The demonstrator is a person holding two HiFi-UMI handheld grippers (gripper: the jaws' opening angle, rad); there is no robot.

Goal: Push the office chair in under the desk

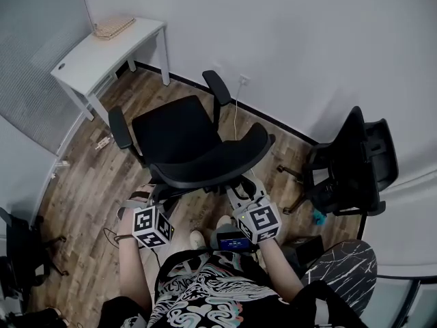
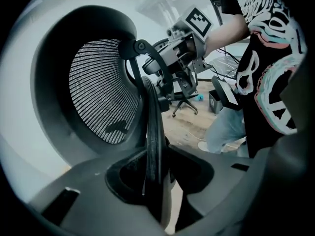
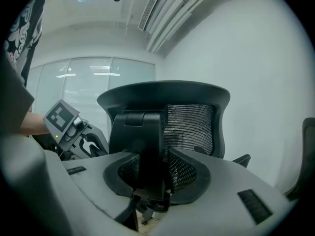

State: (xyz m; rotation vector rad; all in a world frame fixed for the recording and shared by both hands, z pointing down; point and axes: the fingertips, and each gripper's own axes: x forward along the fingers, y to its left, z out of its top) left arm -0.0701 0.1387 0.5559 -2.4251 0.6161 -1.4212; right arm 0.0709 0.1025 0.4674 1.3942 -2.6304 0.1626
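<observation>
The black office chair (image 1: 184,142) stands mid-floor with its mesh backrest (image 2: 98,92) toward me, some way from the white desk (image 1: 102,50) at the far left. My left gripper (image 2: 157,171) straddles the backrest's thin side rim (image 2: 152,132). A sliver of floor shows beside the rim, so its jaws stand open around it. My right gripper (image 3: 150,176) is shut on the chair's upright back support bar (image 3: 145,146). In the head view the left gripper (image 1: 153,195) and the right gripper (image 1: 242,191) both reach under the backrest's near edge.
A second black chair (image 1: 355,162) stands against the wall at the right. A white cable (image 1: 235,108) hangs from a wall socket behind the chair. A woven tray (image 1: 113,26) lies on the desk. Small items (image 1: 102,142) sit on the wood floor by the desk leg.
</observation>
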